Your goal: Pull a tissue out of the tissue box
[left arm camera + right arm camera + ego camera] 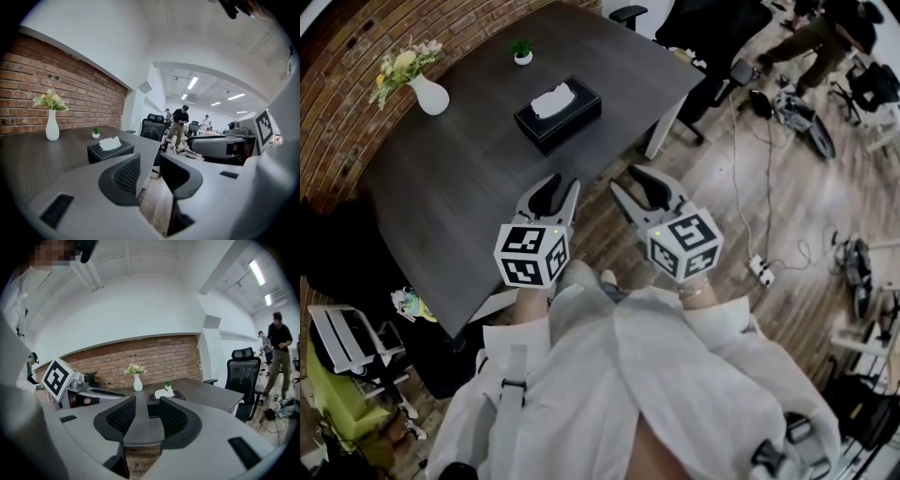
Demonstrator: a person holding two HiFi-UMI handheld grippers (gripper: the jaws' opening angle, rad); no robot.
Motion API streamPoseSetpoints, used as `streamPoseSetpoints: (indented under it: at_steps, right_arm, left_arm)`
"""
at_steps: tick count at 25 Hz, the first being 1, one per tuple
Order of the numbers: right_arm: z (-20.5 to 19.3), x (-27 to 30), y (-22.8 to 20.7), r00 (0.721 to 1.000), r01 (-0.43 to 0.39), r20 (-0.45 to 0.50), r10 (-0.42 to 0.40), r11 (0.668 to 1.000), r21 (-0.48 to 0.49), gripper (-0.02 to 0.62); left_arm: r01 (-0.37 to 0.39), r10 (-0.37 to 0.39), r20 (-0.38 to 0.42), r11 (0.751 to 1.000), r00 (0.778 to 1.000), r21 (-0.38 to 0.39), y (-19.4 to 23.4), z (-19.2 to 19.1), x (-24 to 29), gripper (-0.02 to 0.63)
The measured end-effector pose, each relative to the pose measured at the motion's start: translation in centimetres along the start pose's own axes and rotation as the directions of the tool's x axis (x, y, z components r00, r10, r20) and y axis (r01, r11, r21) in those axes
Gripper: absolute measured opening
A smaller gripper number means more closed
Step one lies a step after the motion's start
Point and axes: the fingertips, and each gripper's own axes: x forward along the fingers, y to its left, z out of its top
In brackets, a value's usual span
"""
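A black tissue box (565, 122) with a white tissue (551, 99) sticking up from its slot sits on the dark table (459, 178), toward the far side. My left gripper (555, 193) hovers at the table's near edge, well short of the box, open with nothing between its fingers. My right gripper (632, 186) is beside it over the wooden floor, also open and empty. In the left gripper view the tissue box (110, 151) lies ahead to the left of the left gripper (150, 164). In the right gripper view the tissue box (156, 405) shows far off beyond the right gripper (143, 414).
A white vase of flowers (429, 94) and a small potted plant (523, 52) stand on the table behind the box. Office chairs (246, 376) stand past the table's far end. People (178, 125) stand farther back, and cables and a power strip (761, 270) lie on the floor at the right.
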Motion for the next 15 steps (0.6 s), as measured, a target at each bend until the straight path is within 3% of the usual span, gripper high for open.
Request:
streamPoseSetpoints:
  at_steps: [9,15]
  right_arm:
    - [-0.6,1.4,-3.2,1.0,0.01,-0.027,-0.01,1.0,0.009,0.152]
    - [-1.2,5.0,-5.5,0.998,0.015,-0.055,-0.014,1.0,0.018,0.152]
  left_arm:
    - [-0.002,0.002,-0.02,1.0,1.0,-0.01,0.6,0.3,3.1,0.109]
    - [-0.022,0.021,-0.026,0.999,0.999,-0.032,4.3,0.8,6.2,0.11]
